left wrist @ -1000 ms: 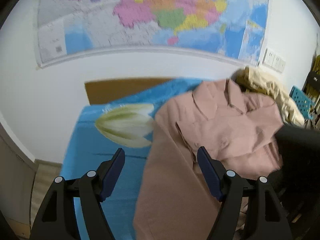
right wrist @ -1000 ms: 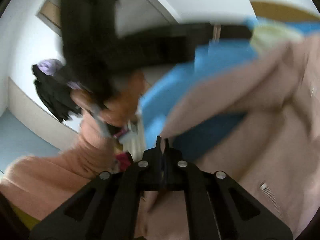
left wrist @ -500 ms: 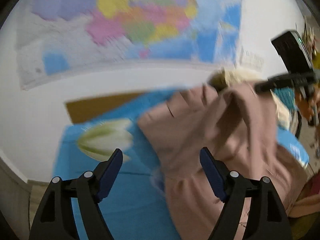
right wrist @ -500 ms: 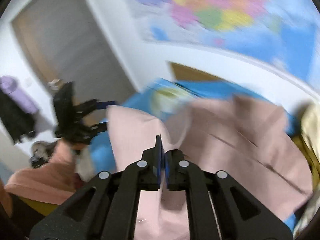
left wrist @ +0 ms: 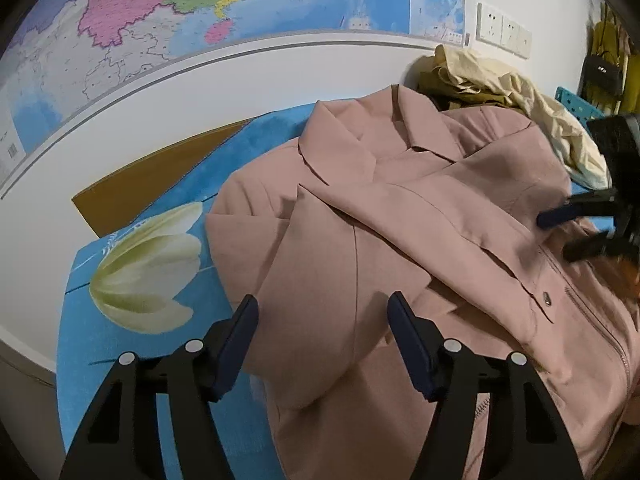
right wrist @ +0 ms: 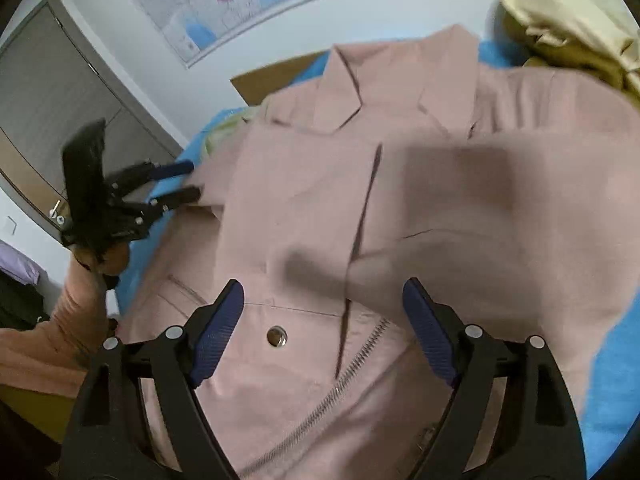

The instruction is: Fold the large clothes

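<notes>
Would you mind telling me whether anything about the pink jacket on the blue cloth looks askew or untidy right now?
Yes: the pink jacket lies rumpled on the blue cloth, one front panel folded slantwise across the chest and a sleeve bulging at the near left side. Behind it, cream and olive clothes sit in a loose heap.

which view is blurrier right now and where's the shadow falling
Right wrist view: softer, the pink jacket smeared on its right side, a grey shadow across its middle. Left wrist view: sharp on the jacket, only the right gripper blurred at the edge; fisheye bends the wall map.
</notes>
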Action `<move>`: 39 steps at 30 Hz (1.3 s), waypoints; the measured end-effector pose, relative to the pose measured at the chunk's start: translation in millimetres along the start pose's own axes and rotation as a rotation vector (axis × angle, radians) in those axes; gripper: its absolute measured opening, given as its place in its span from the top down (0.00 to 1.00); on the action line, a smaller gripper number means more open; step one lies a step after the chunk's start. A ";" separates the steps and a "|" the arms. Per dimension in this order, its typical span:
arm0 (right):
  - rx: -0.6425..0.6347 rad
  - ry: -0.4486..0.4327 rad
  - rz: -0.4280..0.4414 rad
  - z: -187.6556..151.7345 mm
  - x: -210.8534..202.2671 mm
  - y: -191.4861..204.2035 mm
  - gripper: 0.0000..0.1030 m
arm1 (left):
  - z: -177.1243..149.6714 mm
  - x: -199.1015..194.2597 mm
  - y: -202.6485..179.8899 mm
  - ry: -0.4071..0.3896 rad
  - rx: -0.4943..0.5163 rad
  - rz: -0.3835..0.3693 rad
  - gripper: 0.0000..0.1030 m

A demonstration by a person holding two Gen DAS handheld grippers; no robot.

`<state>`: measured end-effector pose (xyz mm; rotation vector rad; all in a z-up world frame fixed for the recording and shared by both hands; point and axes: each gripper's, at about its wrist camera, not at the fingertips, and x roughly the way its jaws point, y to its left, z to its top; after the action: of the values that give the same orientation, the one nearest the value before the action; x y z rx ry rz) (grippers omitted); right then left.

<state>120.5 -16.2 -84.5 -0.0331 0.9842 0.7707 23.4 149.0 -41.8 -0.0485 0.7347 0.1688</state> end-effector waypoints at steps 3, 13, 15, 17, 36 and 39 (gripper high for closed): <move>-0.043 0.003 -0.027 -4.7 7.1 2.5 0.34 | 1.7 2.0 3.9 0.007 -0.018 -0.005 0.36; -0.306 -0.102 -0.096 21.1 -136.3 34.8 0.98 | -16.1 -13.3 -11.6 -0.017 0.025 -0.027 0.44; -0.316 -0.093 -0.178 16.1 -156.5 28.2 0.98 | -25.8 -17.9 -21.8 -0.022 0.052 -0.052 0.45; -0.267 -0.043 -0.231 5.0 -158.2 8.2 0.97 | -40.4 -21.0 -35.2 -0.020 0.107 -0.059 0.45; -0.209 -0.079 -0.252 -3.2 -135.7 -8.2 0.97 | 5.3 35.6 20.7 0.178 -0.102 -0.074 0.49; -0.232 -0.081 -0.280 4.2 -137.6 -5.6 0.98 | 9.4 31.7 38.0 0.115 -0.199 -0.074 0.92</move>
<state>83.6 -97.4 20.5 -0.3319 0.7892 0.6193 46.3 191.7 -55.5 -0.2764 0.8280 0.1690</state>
